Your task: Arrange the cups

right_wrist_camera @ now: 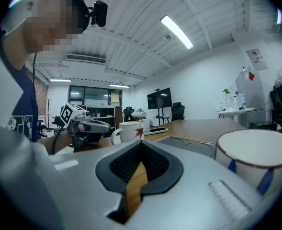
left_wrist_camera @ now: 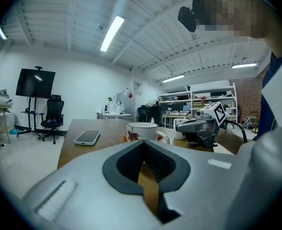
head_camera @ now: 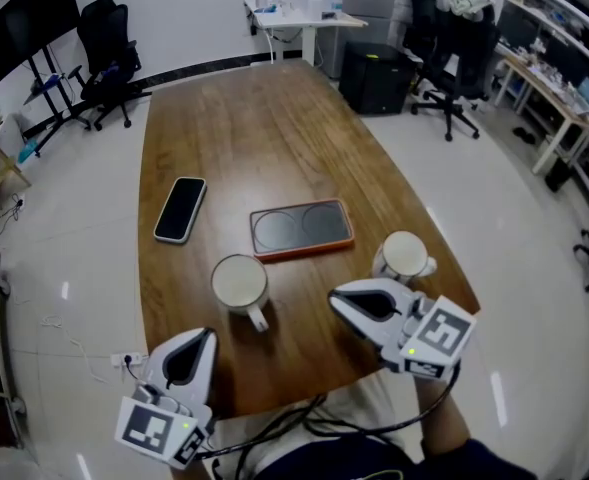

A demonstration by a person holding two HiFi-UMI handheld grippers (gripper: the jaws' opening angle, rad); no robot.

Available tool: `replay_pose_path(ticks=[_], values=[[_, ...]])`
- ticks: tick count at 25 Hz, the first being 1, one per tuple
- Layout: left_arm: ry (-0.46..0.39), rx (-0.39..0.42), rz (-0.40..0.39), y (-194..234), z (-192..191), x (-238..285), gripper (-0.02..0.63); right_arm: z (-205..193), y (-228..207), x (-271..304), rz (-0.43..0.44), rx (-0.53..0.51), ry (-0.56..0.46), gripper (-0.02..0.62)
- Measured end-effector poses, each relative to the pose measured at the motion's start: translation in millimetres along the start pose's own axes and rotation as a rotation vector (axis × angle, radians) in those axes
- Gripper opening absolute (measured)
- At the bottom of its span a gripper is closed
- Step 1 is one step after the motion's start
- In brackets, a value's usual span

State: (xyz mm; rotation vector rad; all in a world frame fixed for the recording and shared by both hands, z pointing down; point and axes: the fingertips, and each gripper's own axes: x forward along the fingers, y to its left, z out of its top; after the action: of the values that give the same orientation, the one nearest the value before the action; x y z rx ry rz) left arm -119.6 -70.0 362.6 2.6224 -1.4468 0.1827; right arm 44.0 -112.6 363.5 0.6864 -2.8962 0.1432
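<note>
With the left gripper (head_camera: 202, 337) and right gripper (head_camera: 340, 304) pressed together and empty at the bottom, the white ceramic mug (head_camera: 240, 281) at lower centre and white cup (head_camera: 405, 254) at lower right wait below the orange-rimmed dark tray (head_camera: 302, 228), probably their destination, so next the jaws must spread round one.

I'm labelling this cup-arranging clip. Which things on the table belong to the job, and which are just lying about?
Belong to the job:
- leaf-print cup
- red-rimmed cup
- probably the orange-edged tray, with two empty round recesses

Just lying about:
- phone, lying apart from the tray
</note>
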Motion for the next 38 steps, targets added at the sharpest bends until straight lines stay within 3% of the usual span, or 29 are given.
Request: replay_pose_path(ticks=[4, 8, 10, 11, 13, 17, 22, 28, 31, 35, 38], values=[[0.004, -0.002, 0.001, 0, 0, 0, 0.003, 3, 11, 12, 0.062, -0.010, 0.004, 0.002], [-0.001, 0.001, -0.001, -1, -1, 0, 0.003, 4, 14, 28, 0.058, -0.014, 0.013, 0.017], [-0.003, 0.002, -0.006, -1, -1, 0, 0.003, 4, 16, 41, 0.067, -0.014, 0.025, 0.133], [-0.002, 0.003, -0.010, -1, -1, 1, 0.003, 2, 16, 48, 0.072, -0.011, 0.037, 0.149], [0.001, 0.006, -0.020, -2, -1, 2, 0.003, -4, 15, 64, 0.094, 0.003, 0.087, 0.239], [0.002, 0.007, -0.025, -3, -2, 3, 0.003, -17, 18, 92, 0.170, -0.002, 0.209, 0.298], [0.000, 0.011, -0.027, -2, -3, 1, 0.003, -9, 20, 105, 0.226, -0.009, 0.159, 0.331], [-0.003, 0.011, -0.028, -3, 1, 3, 0.003, -8, 32, 124, 0.286, -0.031, 0.196, 0.394], [-0.001, 0.015, -0.028, -3, -1, 4, 0.003, -6, 37, 135, 0.296, -0.049, 0.187, 0.394], [-0.003, 0.017, -0.030, -6, 2, 4, 0.003, -4, 38, 138, 0.259, -0.076, 0.191, 0.359], [-0.006, 0.013, -0.029, -5, 1, 3, 0.003, 3, 31, 136, 0.161, -0.064, 0.142, 0.355]])
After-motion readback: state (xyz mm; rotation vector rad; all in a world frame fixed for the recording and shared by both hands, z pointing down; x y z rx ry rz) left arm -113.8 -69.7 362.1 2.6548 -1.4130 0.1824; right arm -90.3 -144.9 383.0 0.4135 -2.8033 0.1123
